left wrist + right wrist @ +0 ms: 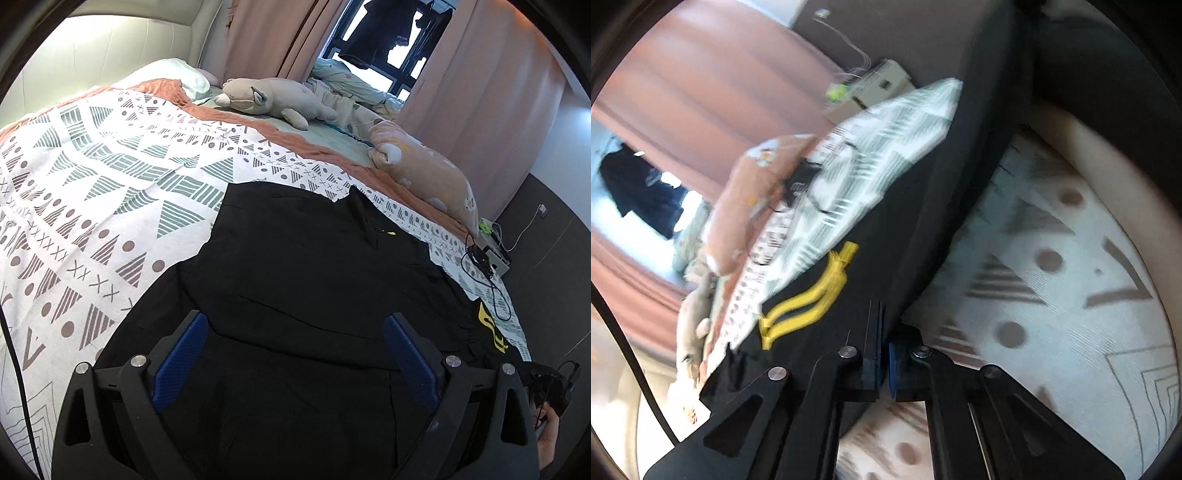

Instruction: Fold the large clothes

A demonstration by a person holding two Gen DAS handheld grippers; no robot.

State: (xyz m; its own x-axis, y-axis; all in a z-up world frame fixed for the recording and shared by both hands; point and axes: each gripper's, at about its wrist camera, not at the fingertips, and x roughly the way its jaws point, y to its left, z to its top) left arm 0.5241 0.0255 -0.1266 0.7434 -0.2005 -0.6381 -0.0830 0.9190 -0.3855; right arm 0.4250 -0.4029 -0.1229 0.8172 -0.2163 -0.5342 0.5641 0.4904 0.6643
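Now mid-fold: black garment lies on the bed. Left claw hovers above it, jaws wide apart, empty. Right claw is clamped on its edge; next, likely carrying that edge across, keeping the fabric taut.

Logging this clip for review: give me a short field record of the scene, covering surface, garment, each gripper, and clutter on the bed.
surface: bed with patterned bedspread
garment: black garment with yellow print, spread flat on the bedspread
left gripper: open, over the garment, nothing between its pads
right gripper: shut on the garment's edge near the yellow print
clutter: plush toy, pink pillow, black cable
fold: not yet visibly made
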